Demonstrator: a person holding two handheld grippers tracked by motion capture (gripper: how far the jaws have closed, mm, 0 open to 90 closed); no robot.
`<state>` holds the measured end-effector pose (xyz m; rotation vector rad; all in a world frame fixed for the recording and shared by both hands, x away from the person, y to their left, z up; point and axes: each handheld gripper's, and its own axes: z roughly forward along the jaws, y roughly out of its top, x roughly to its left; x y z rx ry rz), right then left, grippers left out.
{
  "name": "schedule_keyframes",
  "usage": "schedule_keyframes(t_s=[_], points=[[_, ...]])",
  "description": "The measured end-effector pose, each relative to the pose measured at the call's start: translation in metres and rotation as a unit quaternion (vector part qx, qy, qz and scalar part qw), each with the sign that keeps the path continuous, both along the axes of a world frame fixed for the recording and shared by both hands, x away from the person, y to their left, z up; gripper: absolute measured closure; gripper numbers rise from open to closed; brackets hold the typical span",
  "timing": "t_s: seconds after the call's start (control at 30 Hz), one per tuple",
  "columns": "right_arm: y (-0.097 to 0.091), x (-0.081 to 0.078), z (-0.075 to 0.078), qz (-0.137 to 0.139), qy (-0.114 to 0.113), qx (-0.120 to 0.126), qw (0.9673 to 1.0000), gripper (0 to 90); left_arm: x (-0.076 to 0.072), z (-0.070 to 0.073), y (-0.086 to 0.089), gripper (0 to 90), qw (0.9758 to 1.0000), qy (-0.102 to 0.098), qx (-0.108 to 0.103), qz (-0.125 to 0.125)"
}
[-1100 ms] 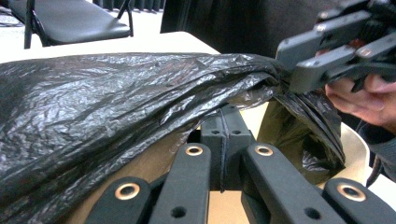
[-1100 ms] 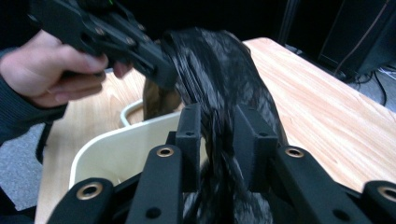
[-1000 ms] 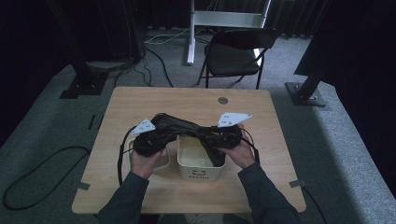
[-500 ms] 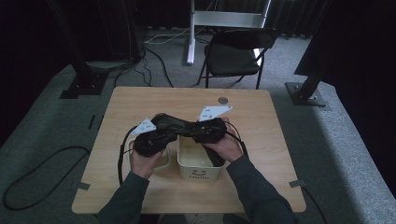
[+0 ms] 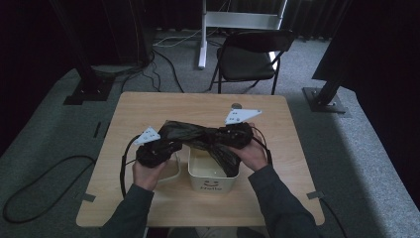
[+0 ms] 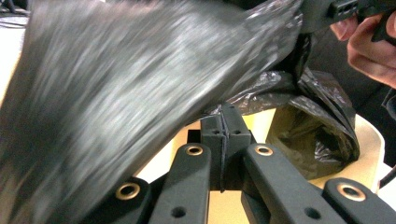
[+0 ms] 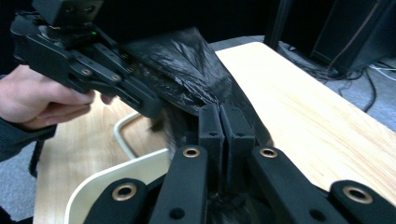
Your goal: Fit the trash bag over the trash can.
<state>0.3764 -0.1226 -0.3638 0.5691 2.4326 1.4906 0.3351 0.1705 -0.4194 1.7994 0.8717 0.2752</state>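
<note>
A black plastic bag [image 5: 200, 134] stretches between both grippers above a white bin [image 5: 213, 182] printed "Hello", and part of it hangs into the bin. My left gripper [image 5: 171, 144] is shut on the bag's left end; in the left gripper view the pads [image 6: 223, 122] pinch the film [image 6: 116, 93]. My right gripper [image 5: 223, 135] has just been closing and now pinches the bag [image 7: 187, 60] between its pads [image 7: 223, 116]. The left gripper [image 7: 149, 108] faces it close by, over the bin's rim [image 7: 102, 182].
A second, lower white container [image 5: 173, 173] sits just left of the bin. A small round disc [image 5: 236, 105] lies near the table's far edge. A black chair [image 5: 250, 54] stands beyond the table [image 5: 148, 106]. Cables trail off the table's left side.
The right gripper swung left toward the middle, then back right and slightly higher. Its jaws closed on the bag. The bag now spans tighter between the grippers. The left hand stayed put.
</note>
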Motion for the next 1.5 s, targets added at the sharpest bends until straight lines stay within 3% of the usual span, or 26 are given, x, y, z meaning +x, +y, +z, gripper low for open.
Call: schedule_keyframes(t_s=[0.53, 0.77, 0.97, 1.3, 1.5], points=[[-0.035, -0.01, -0.01, -0.018, 0.009, 0.025, 0.9995, 89.4, -0.003, -0.005, 0.021, 90.0, 0.9995, 0.006, 0.003, 0.031], [-0.056, -0.019, -0.021, -0.032, 0.015, 0.02, 0.9992, 89.5, -0.004, -0.008, 0.02, 90.0, 0.9995, 0.009, 0.01, 0.029], [-0.08, -0.023, -0.036, -0.051, 0.033, 0.016, 0.998, 89.5, -0.005, -0.012, 0.019, 90.0, 0.9995, 0.015, 0.016, 0.025], [-0.112, -0.029, -0.061, -0.072, 0.071, 0.042, 0.994, 89.4, -0.007, -0.023, 0.016, 90.0, 0.999, 0.03, 0.03, 0.016], [-0.118, -0.031, -0.064, -0.077, 0.071, 0.045, 0.9935, 89.4, -0.007, -0.031, 0.013, 90.0, 0.9984, 0.04, 0.039, 0.013]])
